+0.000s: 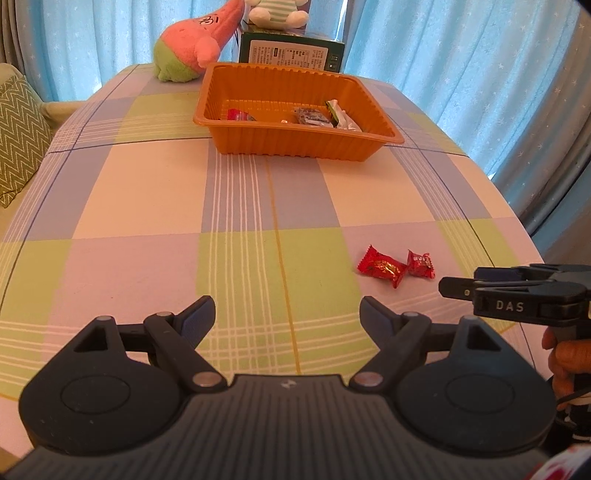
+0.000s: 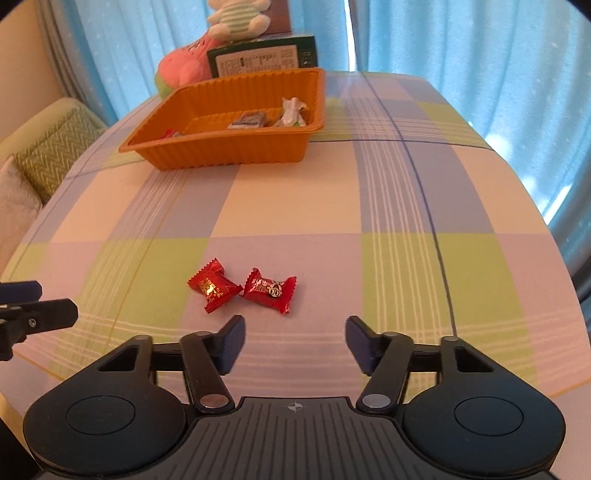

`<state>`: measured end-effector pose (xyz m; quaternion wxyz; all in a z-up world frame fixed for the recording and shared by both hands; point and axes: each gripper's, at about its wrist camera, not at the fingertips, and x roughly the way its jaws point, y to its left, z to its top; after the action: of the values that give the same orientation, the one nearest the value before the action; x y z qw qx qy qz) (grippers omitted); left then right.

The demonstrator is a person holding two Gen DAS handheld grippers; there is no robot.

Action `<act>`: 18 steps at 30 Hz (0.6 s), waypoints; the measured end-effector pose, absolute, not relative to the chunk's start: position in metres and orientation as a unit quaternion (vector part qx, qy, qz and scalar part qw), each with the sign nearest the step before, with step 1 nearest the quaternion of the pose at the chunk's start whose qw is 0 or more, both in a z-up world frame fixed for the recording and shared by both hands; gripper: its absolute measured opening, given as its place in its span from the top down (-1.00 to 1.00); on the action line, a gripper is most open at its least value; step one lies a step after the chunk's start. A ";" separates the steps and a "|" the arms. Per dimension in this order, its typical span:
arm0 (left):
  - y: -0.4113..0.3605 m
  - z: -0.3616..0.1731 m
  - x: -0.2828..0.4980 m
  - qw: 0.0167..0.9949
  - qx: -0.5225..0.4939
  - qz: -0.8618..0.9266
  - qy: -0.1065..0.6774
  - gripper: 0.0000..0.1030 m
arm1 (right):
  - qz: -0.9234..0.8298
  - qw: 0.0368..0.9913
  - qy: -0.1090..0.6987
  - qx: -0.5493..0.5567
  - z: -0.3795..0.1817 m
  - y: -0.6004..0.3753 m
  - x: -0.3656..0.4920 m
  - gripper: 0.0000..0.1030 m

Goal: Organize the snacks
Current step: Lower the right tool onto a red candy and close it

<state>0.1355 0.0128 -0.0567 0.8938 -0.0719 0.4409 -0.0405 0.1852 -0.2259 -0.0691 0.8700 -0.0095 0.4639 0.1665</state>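
Observation:
Two red wrapped candies lie side by side on the checked tablecloth: the left candy (image 2: 213, 290) (image 1: 382, 266) and the right candy (image 2: 269, 290) (image 1: 420, 263). An orange tray (image 1: 295, 142) (image 2: 236, 151) stands farther back and holds several wrapped snacks. My right gripper (image 2: 294, 341) is open and empty, just short of the candies; it also shows from the side in the left wrist view (image 1: 454, 284). My left gripper (image 1: 287, 317) is open and empty over bare cloth, left of the candies; its tip shows at the left edge of the right wrist view (image 2: 37, 302).
A pink and green plush toy (image 1: 194, 40) and a dark green box (image 1: 291, 51) with a striped plush (image 1: 277, 13) on top stand behind the tray. Blue curtains hang behind the table. A sofa with a zigzag cushion (image 1: 18, 136) is at the left.

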 end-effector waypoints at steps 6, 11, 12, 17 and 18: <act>0.016 -0.067 0.148 0.889 -0.089 -0.042 0.446 -0.62 | 0.213 0.862 0.456 -0.067 -0.086 -0.211 0.204 -0.02; 0.014 -0.073 0.154 0.888 -0.087 -0.044 0.449 -0.62 | 0.222 0.863 0.443 -0.099 -0.094 -0.204 0.215 0.14; 0.014 -0.074 0.154 0.888 -0.088 -0.046 0.450 -0.62 | 0.225 0.863 0.442 -0.099 -0.095 -0.204 0.217 0.19; 0.015 -0.079 0.155 0.886 -0.094 -0.046 0.453 -0.62 | 0.236 0.858 0.446 -0.095 -0.094 -0.202 0.220 0.63; 0.015 -0.080 0.155 0.885 -0.095 -0.046 0.453 -0.62 | 0.234 0.858 0.447 -0.094 -0.093 -0.202 0.219 0.67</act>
<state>0.1551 0.0154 -0.0798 0.8851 -0.0952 0.4532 -0.0461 0.2185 -0.2019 -0.0935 0.8581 -0.0938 0.4472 0.2344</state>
